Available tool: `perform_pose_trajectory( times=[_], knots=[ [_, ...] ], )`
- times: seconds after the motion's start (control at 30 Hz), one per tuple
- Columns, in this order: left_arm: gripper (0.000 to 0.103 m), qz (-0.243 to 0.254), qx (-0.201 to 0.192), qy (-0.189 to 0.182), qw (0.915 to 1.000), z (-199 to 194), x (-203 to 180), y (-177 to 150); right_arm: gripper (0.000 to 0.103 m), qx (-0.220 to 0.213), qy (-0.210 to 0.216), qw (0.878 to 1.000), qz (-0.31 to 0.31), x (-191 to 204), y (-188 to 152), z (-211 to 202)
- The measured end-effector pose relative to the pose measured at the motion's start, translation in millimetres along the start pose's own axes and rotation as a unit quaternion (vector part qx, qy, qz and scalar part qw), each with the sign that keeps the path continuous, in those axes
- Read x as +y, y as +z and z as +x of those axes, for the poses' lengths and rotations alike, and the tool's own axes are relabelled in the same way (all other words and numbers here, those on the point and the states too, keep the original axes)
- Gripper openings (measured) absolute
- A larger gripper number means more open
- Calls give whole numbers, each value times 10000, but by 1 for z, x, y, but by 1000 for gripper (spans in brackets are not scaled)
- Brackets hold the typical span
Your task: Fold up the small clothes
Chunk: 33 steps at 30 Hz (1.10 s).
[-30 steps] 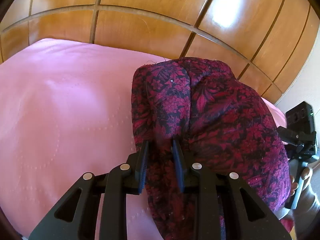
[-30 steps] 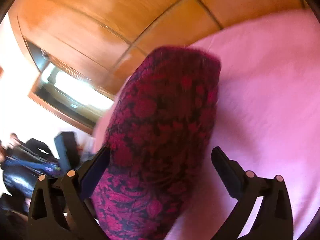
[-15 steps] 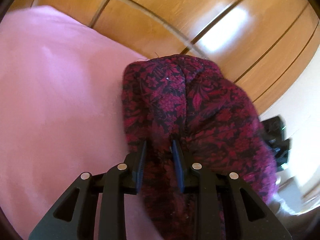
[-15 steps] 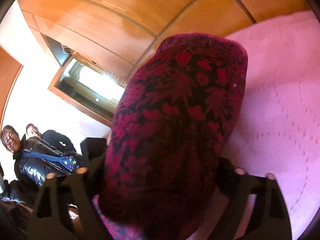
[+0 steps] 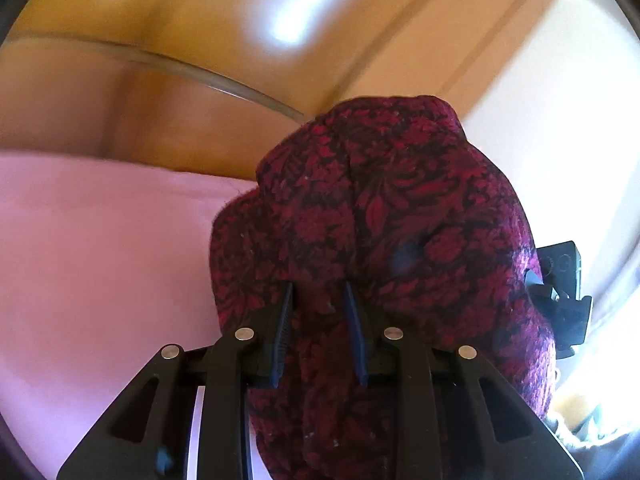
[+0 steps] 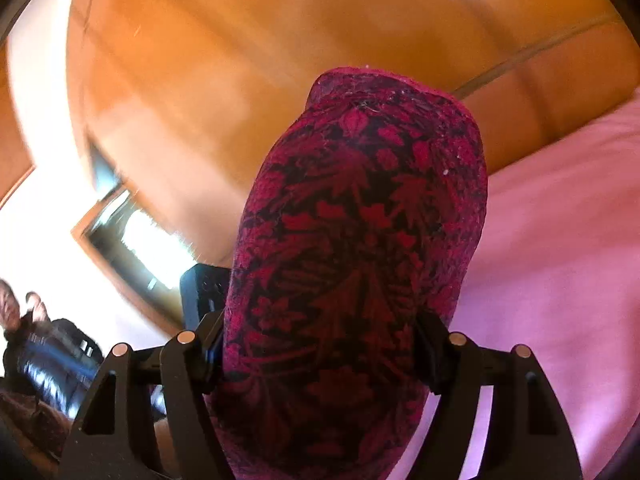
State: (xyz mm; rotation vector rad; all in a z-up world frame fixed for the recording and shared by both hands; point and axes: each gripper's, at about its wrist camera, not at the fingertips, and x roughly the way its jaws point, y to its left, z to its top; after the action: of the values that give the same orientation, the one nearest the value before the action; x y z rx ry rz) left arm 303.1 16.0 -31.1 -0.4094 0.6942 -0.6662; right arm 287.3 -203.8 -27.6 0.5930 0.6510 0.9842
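while lifted clear of the pink bedspread, seen bunched between two tools: a dark red garment with a black leaf-and-flower pattern, raised in front of glossy wooden wall panels.

left gripper: jaws narrowed to a slim gap, pinching a ridge of the cloth, with the rest of the garment ballooning up and to the right and spilling down over the tool's black frame. at the right edge of that view, partly behind the cloth, the black body of the other tool.

right gripper: jaws just closed in from a wider spread, now set about halfway and pressed against both sides of a thick rolled bundle of the same cloth, standing up from the tool like a column. fingertips hidden behind the fabric.

pink bedspread low on the right of this view; a bright framed opening and a person in a dark jacket, blurred, far left.
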Motion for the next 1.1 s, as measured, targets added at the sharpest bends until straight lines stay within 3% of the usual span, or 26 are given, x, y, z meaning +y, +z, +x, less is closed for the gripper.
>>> perform_pose_trajectory(
  times=[0.1, 0.2, 0.23, 0.33, 0.43, 0.5, 0.6, 0.7, 0.73, 0.8, 0.87, 0.9, 1.0, 1.03, 1.1],
  knots=[
    [25, 290, 640, 153, 9974, 64, -26, 8, 71, -246, -584, 9969, 463, -58, 0, -40],
    [25, 322, 1153, 369, 9921, 112, -46, -8, 70, -112, -1343, 9884, 701, -100, -26, -64],
    [25, 334, 1153, 364, 9921, 115, -51, -14, 71, -39, -1577, 9844, 774, -110, -39, -72],
    [25, 388, 1031, 473, 9928, 112, -66, -31, 71, -148, -1768, 9794, 962, -119, -65, -97],
    [25, 311, 904, 711, 9929, 110, -69, -32, 71, -244, -2203, 9719, 792, -100, -67, -115],
    [22, 231, 860, 804, 9928, 107, -67, -30, 65, -351, -2588, 9642, 450, -82, -59, -119],
    [19, 503, 833, 1061, 9896, 106, -77, -33, 57, -288, -3137, 9486, -295, -54, -47, -105],
    [16, 537, 842, 1091, 9890, 103, -76, -31, 49, -112, -3306, 9387, -970, -38, -34, -81],
    [16, 507, 837, 1055, 9896, 98, -76, -33, 42, 135, -3308, 9369, -1125, -35, -31, -58],
    [16, 413, 816, 1042, 9903, 85, -74, -34, 42, 367, -3279, 9365, -1187, -38, -32, -30],
    [16, 239, 764, 926, 9925, 69, -66, -36, 42, 575, -3552, 9199, -1560, -33, -39, 3],
    [18, 36, 603, 631, 9962, 57, -58, -34, 42, 579, -3623, 9157, -1640, -31, -42, 11],
    [43, -280, 397, 69, 9988, 39, -44, -29, 42, 468, -3518, 9203, -1645, -37, -47, 14],
    [49, -223, 427, 69, 9988, 39, -44, -25, 42, 447, -3553, 9187, -1664, -38, -50, 15],
    [49, -92, 570, 284, 9979, 47, -45, -24, 42, 417, -3561, 9190, -1642, -35, -48, 12]
  ],
)
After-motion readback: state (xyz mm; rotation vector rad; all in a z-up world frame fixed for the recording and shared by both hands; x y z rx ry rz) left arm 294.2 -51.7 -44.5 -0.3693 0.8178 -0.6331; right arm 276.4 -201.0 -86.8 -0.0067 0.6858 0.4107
